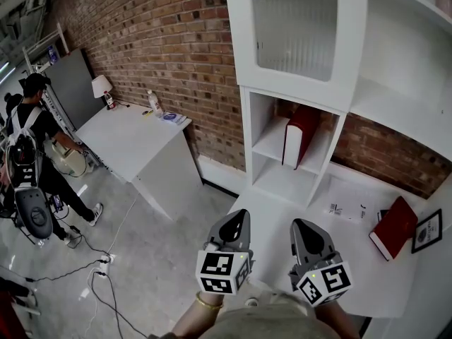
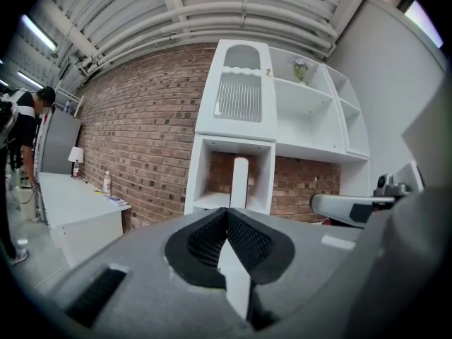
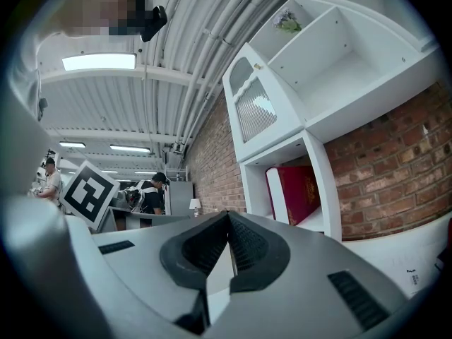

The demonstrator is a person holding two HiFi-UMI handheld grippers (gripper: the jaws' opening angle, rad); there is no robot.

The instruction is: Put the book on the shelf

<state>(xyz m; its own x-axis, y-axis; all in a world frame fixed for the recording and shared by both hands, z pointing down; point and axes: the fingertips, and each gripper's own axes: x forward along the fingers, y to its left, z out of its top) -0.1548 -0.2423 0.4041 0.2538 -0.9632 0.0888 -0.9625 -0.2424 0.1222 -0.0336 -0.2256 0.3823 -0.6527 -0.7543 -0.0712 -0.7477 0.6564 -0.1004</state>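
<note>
A red book [image 1: 300,134] stands upright in the lower cubby of the white shelf unit [image 1: 296,76], leaning against the cubby's right wall. It shows edge-on in the left gripper view [image 2: 239,182] and as a red cover in the right gripper view [image 3: 300,193]. A second red book [image 1: 393,227] lies flat on the white desk [image 1: 282,217] to the right. My left gripper [image 1: 236,221] and right gripper [image 1: 305,230] hover side by side over the desk's near edge, well short of the shelf. Both are shut and hold nothing [image 2: 227,210] [image 3: 228,215].
A sheet of paper [image 1: 347,207] and a small framed picture [image 1: 427,230] lie on the desk near the flat book. At left stands a white table [image 1: 134,143] with a lamp [image 1: 103,88] and a bottle [image 1: 151,102]. A person [image 1: 35,140] stands beyond it. Cables [image 1: 92,270] trail on the floor.
</note>
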